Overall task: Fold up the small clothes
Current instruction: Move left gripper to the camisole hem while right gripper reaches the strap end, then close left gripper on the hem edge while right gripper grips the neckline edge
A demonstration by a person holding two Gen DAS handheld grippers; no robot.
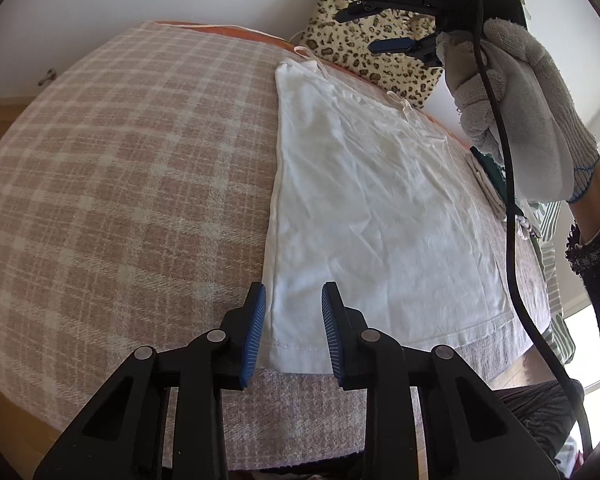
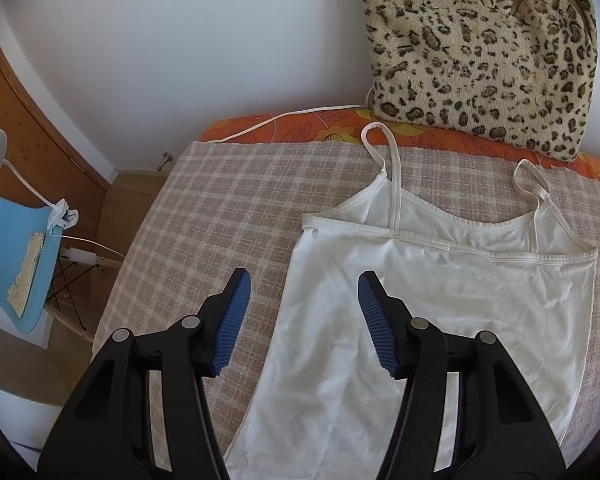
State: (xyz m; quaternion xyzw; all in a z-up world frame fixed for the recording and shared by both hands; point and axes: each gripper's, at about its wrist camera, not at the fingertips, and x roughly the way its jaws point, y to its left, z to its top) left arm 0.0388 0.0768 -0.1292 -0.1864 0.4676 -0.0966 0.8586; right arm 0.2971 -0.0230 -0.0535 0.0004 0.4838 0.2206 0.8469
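Left claw [image 1: 293, 334] sits spread w/ nothing between its blue pads, low over the hem corner of the white camisole [image 1: 380, 208], which lies flat on the plaid blanket [image 1: 120, 184] covering the bed. My right claw [image 2: 302, 322] is spread too, empty, above the top's left edge, straps [image 2: 392, 160] pointing twd the far side. Beyond, a leopard-print cushion [image 2: 480, 52] leans against the wall.

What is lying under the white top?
The white top lies flat on a plaid blanket, visible all around it. Anything between them is covered and cannot be seen.
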